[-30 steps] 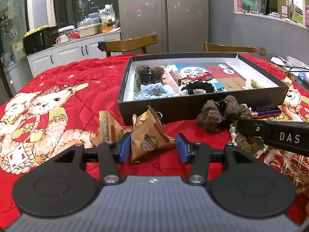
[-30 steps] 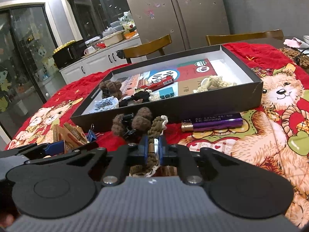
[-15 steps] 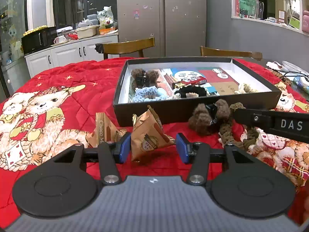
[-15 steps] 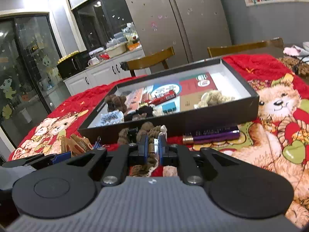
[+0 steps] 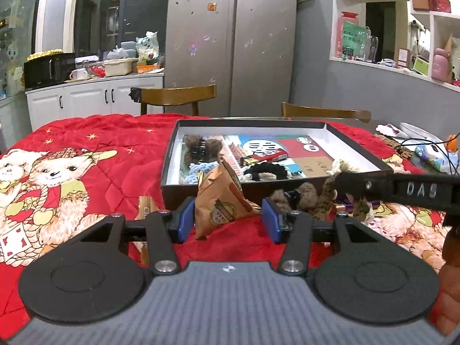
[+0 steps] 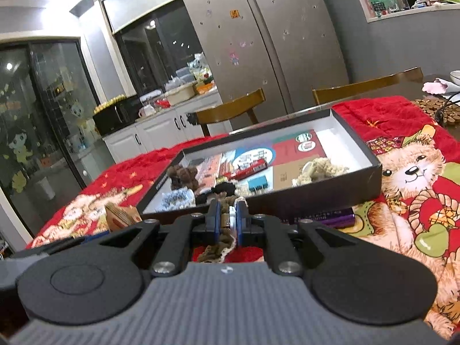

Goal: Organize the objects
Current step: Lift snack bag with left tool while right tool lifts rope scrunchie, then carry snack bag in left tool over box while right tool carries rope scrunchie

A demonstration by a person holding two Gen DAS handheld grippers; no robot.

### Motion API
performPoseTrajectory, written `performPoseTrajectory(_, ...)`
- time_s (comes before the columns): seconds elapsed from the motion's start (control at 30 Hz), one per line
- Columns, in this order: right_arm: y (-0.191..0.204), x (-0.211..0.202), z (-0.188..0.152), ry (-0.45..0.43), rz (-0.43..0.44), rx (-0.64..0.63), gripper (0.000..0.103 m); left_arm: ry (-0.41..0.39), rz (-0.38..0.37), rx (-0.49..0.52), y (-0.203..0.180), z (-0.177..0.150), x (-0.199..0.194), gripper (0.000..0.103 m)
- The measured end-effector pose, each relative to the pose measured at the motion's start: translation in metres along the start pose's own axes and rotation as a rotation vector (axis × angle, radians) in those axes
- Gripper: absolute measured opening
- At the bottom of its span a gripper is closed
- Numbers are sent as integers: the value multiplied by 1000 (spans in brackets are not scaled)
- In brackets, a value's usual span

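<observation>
We list a left gripper, jaws part open, with a brown snack packet between its blue pads; whether both pads press it we cannot tell. Our right gripper is clamped narrow on a brown crochet scrunchie, whose strands hang below the jaws. Ahead of both we record a black box on the red bear blanket, holding a brown hair claw, a blue scrunchie, a cream scrunchie, a black scrunchie and a red packet. A purple tube lies on the blanket just outside the box's near wall. Another packet lies to the left.
</observation>
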State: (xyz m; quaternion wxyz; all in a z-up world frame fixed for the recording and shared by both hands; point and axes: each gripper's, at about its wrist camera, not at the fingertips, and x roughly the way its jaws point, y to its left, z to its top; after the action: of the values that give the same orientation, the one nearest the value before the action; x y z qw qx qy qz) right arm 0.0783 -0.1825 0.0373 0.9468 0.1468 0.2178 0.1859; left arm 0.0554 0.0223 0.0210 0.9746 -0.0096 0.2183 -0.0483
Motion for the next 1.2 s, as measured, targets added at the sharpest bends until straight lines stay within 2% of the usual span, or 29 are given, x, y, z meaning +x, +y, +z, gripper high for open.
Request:
performPoseTrajectory(0.2,-1,-5,6,-35,50,20,13,-6,1,11,-3,-1,-2,56)
performPoseTrajectory(0.33,-7,-1,10,-5,118,103,13,1,-6,-24,4,5,-2,56)
performPoseTrajectory(0.57,-5,-1,20,-30,121,132,13,-3,-27,-60,4,17,-5,56)
performPoseTrajectory(0.77,-8,-9,47,-88,113,144,13,-21,-35,-28,-12,31,-9,56)
performPoseTrajectory(0.97,-10,-17,83,-147,116,146,13,-63,-39,-11,-23,62,-13,56)
performPoseTrajectory(1.07,-12,-19,103,-171,127,159,13,-55,-4,30,-31,90,-10,56)
performPoseTrajectory(1.2,-15,-21,127,-212,119,163,13,-87,-39,-17,-31,126,-10,56)
